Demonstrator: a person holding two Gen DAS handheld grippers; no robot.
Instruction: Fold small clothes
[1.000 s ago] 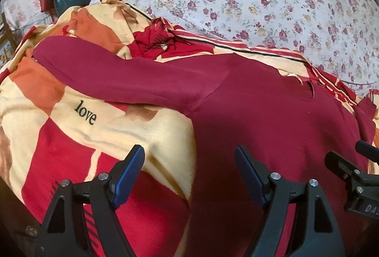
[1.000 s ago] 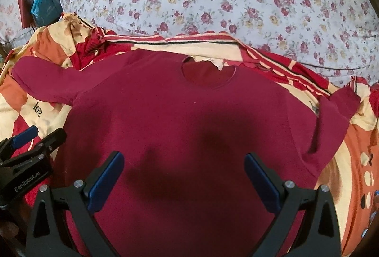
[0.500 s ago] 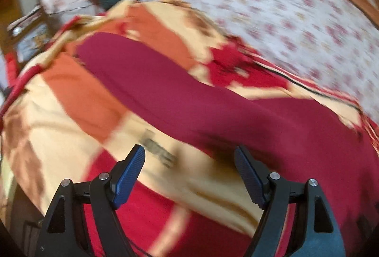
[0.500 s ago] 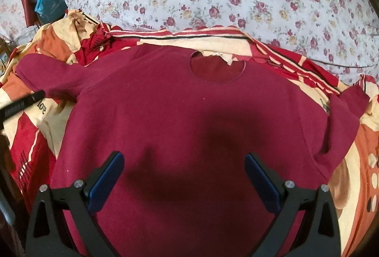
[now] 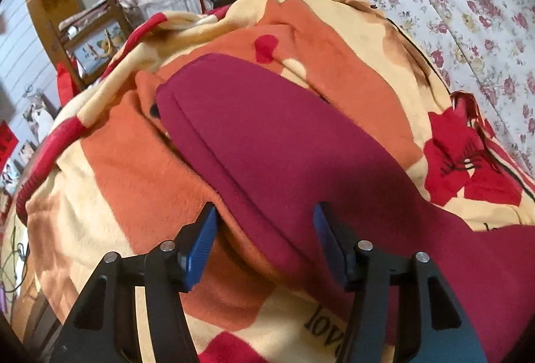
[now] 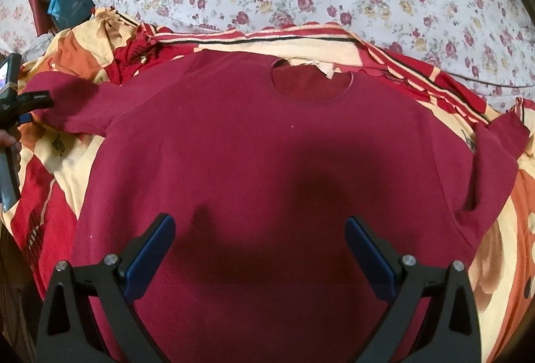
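My left gripper (image 5: 264,234) has swung to the sweater's (image 6: 267,169) nine-o'clock sleeve (image 5: 267,142), jaws closing around it; right gripper (image 6: 259,249) stays apart, empty.

Maroon long-sleeved sweater (image 6: 267,169) spread flat, front up, sleeves outstretched

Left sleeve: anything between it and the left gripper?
Nothing visible. The left gripper already straddles the left sleeve of the maroon shirt, jaws closing around the cloth; only the blanket lies beneath.
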